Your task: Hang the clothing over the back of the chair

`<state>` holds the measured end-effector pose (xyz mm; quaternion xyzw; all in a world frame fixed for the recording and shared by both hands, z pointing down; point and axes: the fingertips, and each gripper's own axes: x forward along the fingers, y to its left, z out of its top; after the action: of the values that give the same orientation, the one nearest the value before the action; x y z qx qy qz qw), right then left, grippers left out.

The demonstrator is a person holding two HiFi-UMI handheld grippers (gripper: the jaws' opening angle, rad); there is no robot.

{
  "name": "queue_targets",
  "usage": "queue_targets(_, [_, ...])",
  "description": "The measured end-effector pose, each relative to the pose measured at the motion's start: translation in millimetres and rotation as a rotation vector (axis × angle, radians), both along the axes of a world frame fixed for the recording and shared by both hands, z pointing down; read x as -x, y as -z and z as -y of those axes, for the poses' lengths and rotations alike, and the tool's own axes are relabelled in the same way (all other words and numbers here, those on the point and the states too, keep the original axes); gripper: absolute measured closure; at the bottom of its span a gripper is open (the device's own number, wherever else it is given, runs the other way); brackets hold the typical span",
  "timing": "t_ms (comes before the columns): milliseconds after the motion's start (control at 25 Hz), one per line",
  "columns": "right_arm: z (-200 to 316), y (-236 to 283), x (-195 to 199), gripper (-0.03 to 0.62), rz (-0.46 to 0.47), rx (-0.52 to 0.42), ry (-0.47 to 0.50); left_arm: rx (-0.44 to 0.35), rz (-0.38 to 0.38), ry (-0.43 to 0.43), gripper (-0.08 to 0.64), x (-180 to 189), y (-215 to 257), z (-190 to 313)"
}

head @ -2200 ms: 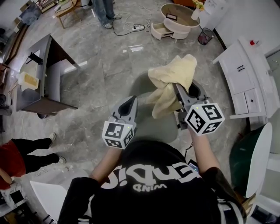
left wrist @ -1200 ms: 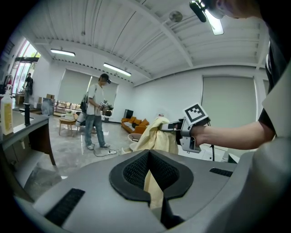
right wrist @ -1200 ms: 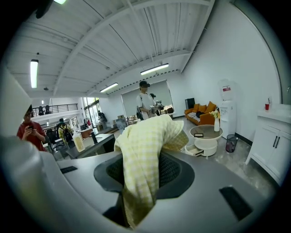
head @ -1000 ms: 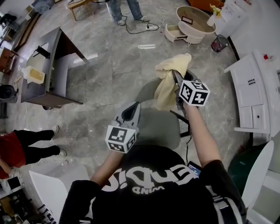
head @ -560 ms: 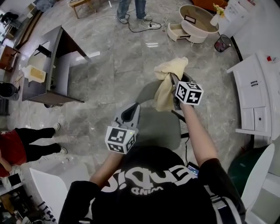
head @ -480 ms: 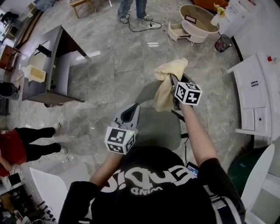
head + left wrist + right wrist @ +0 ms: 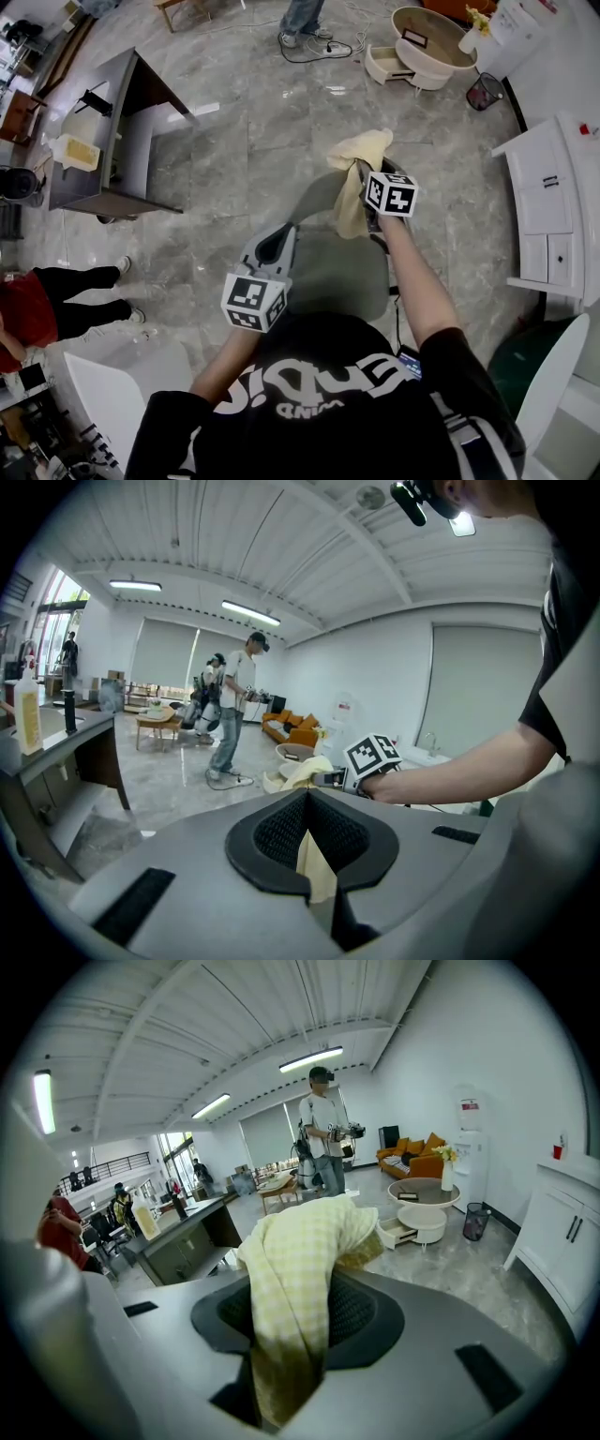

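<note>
The clothing is a pale yellow checked cloth. It bunches out of my right gripper and hangs down over the top of the grey chair's back. In the right gripper view the cloth fills the gap of that gripper; its jaws are opening, but the pads still pinch the fabric. My left gripper hovers above the chair's seat, shut and holding nothing. In the left gripper view, that gripper points at the cloth.
A grey desk with a bottle stands at the left. White cabinets line the right side, and a round low table and black bin are beyond the chair. Two other people are at the top and left edges.
My right gripper has sunk with the cloth, farther from me, down onto the chair's back. The left gripper has stayed almost where it was.
</note>
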<state>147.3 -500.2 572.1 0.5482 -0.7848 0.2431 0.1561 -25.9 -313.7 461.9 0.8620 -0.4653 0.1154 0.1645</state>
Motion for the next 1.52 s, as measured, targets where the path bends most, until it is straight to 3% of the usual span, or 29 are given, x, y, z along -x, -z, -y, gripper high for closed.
queue_targets(280, [-10,-41,4,0.440,-0.026,0.106,-0.004,0.010,0.002,0.011,0.545,6,-5,0])
queue_targets(1520, [-53,-69,0,0.331,-0.103,0.265,0.023,0.014,-0.013,-0.004,0.544,0,-6,-16])
